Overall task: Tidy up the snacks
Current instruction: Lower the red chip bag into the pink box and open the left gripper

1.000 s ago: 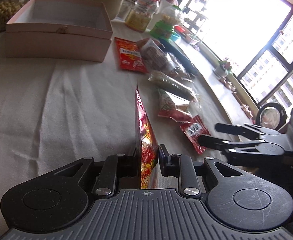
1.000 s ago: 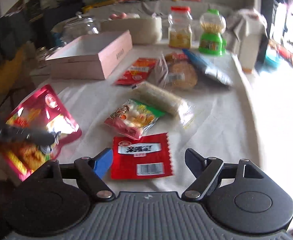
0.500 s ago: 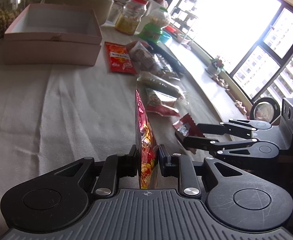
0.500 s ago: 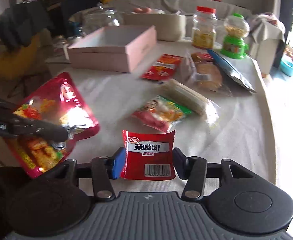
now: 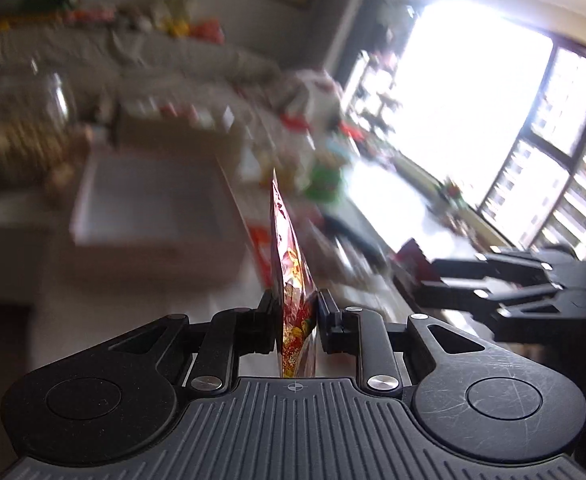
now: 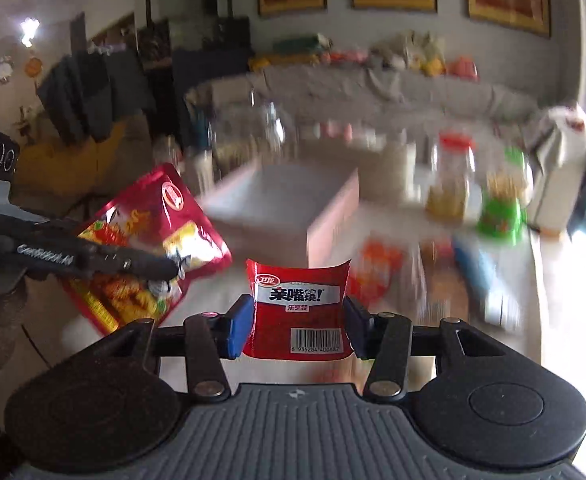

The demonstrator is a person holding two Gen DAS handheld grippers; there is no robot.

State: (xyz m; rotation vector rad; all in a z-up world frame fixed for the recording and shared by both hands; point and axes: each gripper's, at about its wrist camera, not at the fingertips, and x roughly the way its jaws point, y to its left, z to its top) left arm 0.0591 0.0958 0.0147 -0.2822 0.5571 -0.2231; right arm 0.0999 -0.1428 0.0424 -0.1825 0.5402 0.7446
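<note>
My left gripper (image 5: 295, 312) is shut on a large shiny red snack bag (image 5: 291, 280), seen edge-on and held in the air; the bag also shows in the right wrist view (image 6: 149, 240). My right gripper (image 6: 297, 320) is shut on a small red snack packet (image 6: 298, 308) with white lettering and a barcode, lifted off the table. The open pink box (image 6: 317, 216) lies ahead of both, blurred; it also shows in the left wrist view (image 5: 153, 208). The right gripper (image 5: 493, 284) appears at the right of the left wrist view.
Several snack packets (image 6: 377, 272) lie on the white tablecloth (image 6: 533, 320) right of the box. A red-lidded jar (image 6: 451, 176), a green-based dispenser (image 6: 501, 200) and a glass jar (image 6: 245, 136) stand behind. A bright window (image 5: 473, 100) is at the right.
Both grippers have risen and tilted up with their packets; the right one has lifted the small red packet off the table. The views are now motion-blurred.
</note>
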